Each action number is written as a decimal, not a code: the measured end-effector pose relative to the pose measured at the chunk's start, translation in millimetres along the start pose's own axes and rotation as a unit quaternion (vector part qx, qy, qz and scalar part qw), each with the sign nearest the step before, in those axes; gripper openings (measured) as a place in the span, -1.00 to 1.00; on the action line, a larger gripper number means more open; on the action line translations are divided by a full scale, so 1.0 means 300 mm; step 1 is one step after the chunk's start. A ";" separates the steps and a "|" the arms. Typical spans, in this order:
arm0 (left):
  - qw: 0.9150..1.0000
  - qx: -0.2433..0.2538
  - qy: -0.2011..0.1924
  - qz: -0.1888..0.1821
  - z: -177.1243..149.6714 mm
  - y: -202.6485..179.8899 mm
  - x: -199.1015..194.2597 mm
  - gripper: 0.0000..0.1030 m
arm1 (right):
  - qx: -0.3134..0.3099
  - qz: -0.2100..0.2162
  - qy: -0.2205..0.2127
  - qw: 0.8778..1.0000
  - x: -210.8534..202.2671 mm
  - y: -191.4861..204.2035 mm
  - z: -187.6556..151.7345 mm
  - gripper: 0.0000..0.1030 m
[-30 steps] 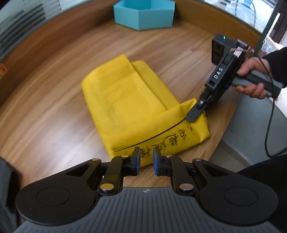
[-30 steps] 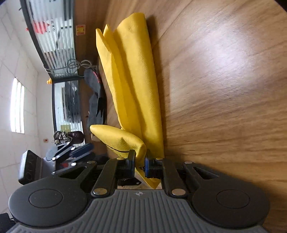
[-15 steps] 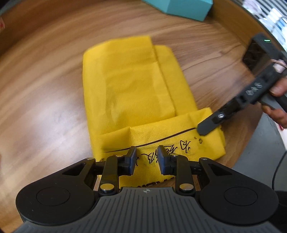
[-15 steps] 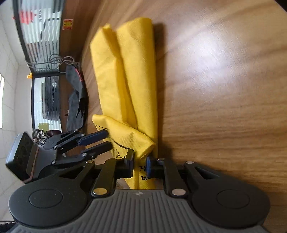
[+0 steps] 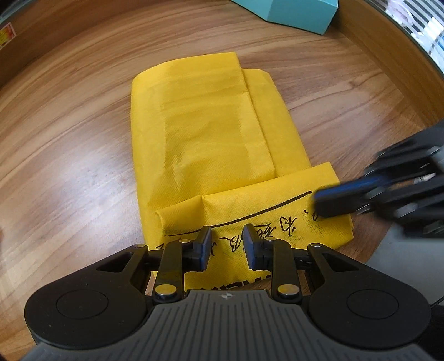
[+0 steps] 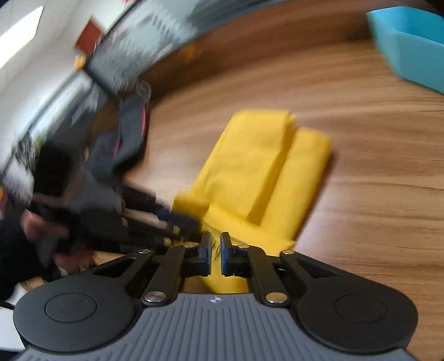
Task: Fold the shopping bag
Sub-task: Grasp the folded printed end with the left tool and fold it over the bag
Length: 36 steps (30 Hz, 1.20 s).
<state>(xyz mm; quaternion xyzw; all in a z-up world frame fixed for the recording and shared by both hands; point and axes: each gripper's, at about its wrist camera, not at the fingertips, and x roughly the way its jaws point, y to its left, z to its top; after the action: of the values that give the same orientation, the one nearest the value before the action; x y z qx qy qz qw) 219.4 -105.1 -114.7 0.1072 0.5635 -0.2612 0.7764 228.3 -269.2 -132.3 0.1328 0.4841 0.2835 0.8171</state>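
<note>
The yellow shopping bag [image 5: 208, 133] lies folded into a long strip on the wooden table [image 5: 69, 138]. Its near end is turned up into a flap with black printed writing. My left gripper [image 5: 227, 238] hovers over that flap, open, with nothing between its pads. My right gripper [image 5: 333, 200] shows blurred over the flap's right end. In the right wrist view the right gripper [image 6: 216, 244] hangs above the bag [image 6: 249, 166], and its jaws are closing to a narrow slit with no fabric clamped. The left gripper [image 6: 177, 222] appears there as a dark blur at the left.
A turquoise box [image 5: 291, 11] stands at the far side of the table, and shows at the top right [image 6: 410, 41] of the right wrist view. The table's edge [image 5: 383, 236] runs close by the bag's near right corner. A person's hand and dark sleeve blur at the left.
My right gripper let go of the bag's near edge, rose and rolled from sideways to upright, then narrowed its jaws. My left gripper sank a little toward the flap and spread its jaws.
</note>
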 end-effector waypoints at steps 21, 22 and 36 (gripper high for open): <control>0.998 0.015 -0.031 0.059 0.035 0.061 0.029 -0.95 | -0.043 -0.005 0.100 0.994 0.087 -0.036 0.038 -1.00; 0.997 0.017 -0.025 0.065 0.025 0.047 0.024 -0.95 | -0.048 -0.005 0.101 0.994 0.086 -0.033 0.036 -1.00; 0.992 -0.019 -0.080 0.100 -0.092 -0.009 -0.071 -0.94 | -0.078 0.010 0.129 0.989 0.047 -0.038 -0.006 -1.00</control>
<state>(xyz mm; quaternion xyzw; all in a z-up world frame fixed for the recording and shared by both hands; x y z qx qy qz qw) 190.5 -88.3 -103.9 0.1270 0.4909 -0.1791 0.8431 236.0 -270.1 -149.0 0.0360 0.5605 0.3433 0.7528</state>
